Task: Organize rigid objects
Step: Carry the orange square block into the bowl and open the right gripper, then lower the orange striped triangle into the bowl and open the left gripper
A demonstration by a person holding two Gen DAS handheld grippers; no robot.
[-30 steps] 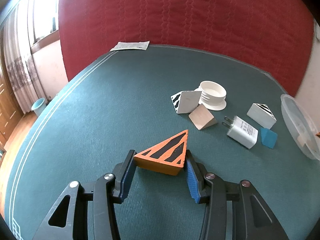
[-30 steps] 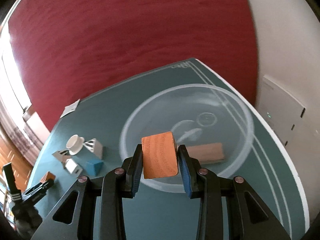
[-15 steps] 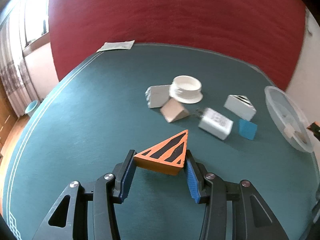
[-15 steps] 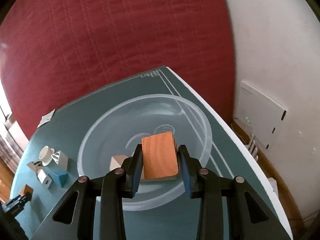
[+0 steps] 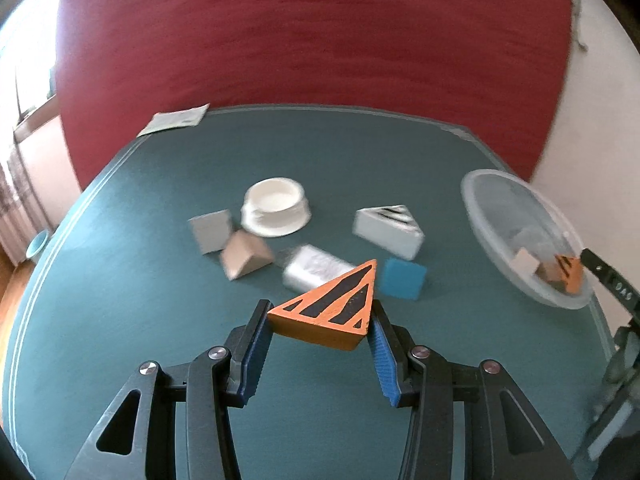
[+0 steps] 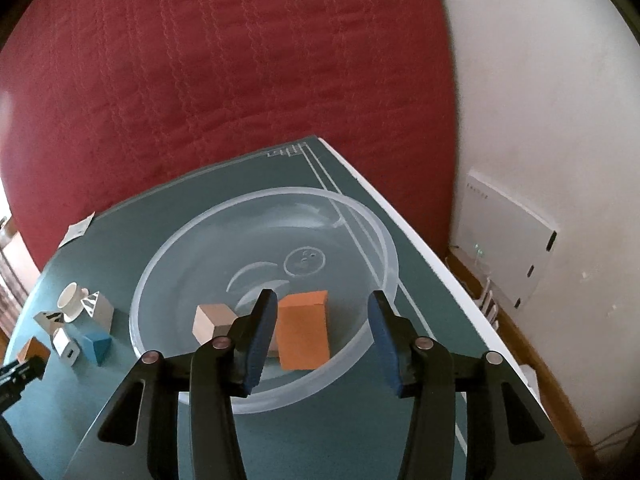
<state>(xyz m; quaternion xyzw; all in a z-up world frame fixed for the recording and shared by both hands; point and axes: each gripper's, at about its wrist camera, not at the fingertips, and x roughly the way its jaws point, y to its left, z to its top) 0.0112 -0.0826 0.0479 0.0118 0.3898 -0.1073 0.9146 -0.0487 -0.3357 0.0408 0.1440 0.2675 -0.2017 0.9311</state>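
My left gripper [image 5: 320, 310] is shut on an orange wedge with black stripes [image 5: 332, 320], held above the green table [image 5: 120, 300]. At the right of the table stands a clear plastic bowl [image 6: 168, 264]. My right gripper [image 6: 321, 298] hangs over its near rim. Its jaws are opening, and the pads press on nothing. Below them an orange block [image 6: 304, 332] lies in the bowl against a tan block [image 6: 210, 322]. The left wrist view shows the same bowl [image 5: 472, 204] at the right edge.
Loose on the table lie a white round cap [image 5: 278, 206], a grey block [image 5: 210, 230], a tan wedge [image 5: 244, 258], a white charger [image 5: 316, 270], a blue block [image 5: 402, 280] and a white striped wedge [image 5: 388, 228]. A paper [image 5: 176, 122] lies at the far edge. A white wall is close on the right.
The right jaws have parted and the orange block has dropped from them into the bowl. The left gripper has carried the striped wedge across the table toward the bowl.
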